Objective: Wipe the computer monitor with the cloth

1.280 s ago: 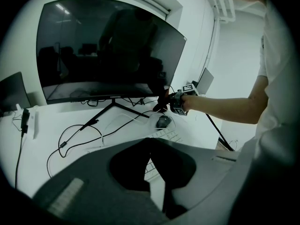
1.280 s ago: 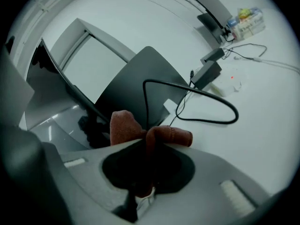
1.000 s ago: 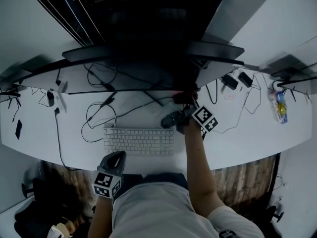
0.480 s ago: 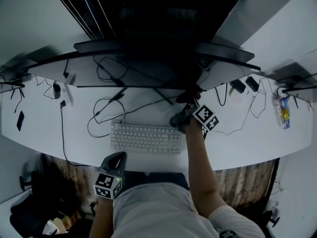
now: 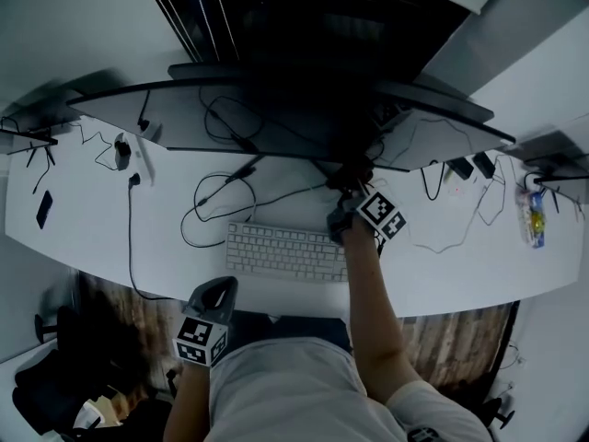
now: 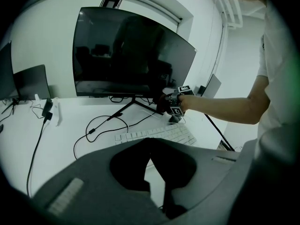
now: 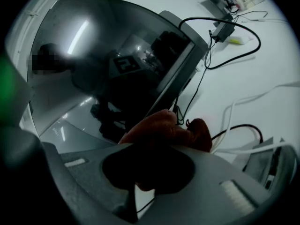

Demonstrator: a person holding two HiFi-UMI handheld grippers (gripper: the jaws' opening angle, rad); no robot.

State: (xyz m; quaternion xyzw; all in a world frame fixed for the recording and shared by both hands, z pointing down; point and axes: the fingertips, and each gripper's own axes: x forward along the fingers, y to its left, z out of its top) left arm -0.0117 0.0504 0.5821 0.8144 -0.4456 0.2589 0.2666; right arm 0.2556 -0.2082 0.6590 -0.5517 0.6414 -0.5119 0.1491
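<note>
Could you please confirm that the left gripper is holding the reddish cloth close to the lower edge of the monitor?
Not quite. It is the right gripper, not the left, that holds the reddish cloth close to the lower edge of the monitor. The right gripper view shows this.

Right gripper point(image 5: 352, 196) with cloth point(image 5: 354, 175): shifted from clear of the keyboard's point(image 5: 285, 251) right end to over its far right corner. Monitor's point(image 5: 276, 118) lower edge now nearer the keyboard in head view.

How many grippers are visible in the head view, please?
2. The left gripper is at the desk's front edge; the right gripper holds the cloth by the monitor's lower edge. None seems hidden.
</note>
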